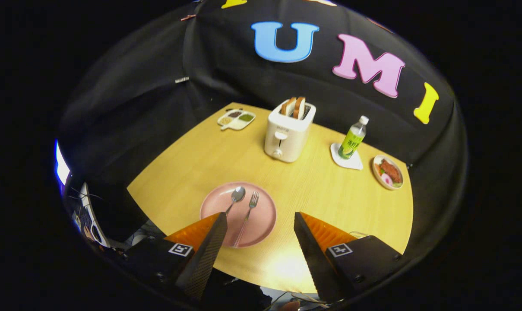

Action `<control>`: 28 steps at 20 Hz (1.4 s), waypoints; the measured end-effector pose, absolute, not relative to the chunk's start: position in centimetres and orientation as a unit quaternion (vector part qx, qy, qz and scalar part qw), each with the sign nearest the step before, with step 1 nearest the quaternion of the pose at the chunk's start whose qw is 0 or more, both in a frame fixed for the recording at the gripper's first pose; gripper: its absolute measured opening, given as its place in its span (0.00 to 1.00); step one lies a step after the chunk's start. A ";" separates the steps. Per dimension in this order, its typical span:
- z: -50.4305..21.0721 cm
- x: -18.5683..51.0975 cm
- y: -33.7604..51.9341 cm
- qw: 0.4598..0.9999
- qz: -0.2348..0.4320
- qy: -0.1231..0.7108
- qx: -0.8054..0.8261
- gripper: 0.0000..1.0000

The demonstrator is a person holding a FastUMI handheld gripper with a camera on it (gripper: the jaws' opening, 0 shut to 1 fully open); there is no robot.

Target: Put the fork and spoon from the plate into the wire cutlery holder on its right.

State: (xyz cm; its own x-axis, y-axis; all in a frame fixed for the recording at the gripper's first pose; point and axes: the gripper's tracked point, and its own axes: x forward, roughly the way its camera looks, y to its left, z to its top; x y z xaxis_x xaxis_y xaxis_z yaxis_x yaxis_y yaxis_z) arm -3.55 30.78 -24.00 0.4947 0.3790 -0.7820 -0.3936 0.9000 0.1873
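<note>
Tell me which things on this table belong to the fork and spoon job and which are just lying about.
For the job: spoon, fork, pink plate they lie on, gripper with fingers spread open over the plate.

Just lying about: toaster with bread, green bottle on a coaster, divided snack tray, small food plate.

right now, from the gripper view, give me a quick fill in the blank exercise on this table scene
1. The spoon and fork lie side by side on a ____ plate.
2. The gripper has its fingers ____, with nothing held between them.
3. Two slices of ____ stick up from the white toaster.
4. The green bottle stands on a white ____.

Missing words: pink; open; bread; coaster
</note>
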 end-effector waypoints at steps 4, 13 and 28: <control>-30.3 -4.4 32.8 0.821 0.232 0.521 -0.014 0.96; -37.7 -5.6 36.1 0.770 0.202 0.605 -0.025 0.79; -39.4 -6.1 36.2 0.744 0.187 0.640 0.049 0.11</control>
State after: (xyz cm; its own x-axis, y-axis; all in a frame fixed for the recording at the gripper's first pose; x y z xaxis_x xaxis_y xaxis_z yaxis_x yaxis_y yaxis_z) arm -6.13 36.22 -39.43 0.1104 0.3409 -0.9336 -0.2159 0.9251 0.3123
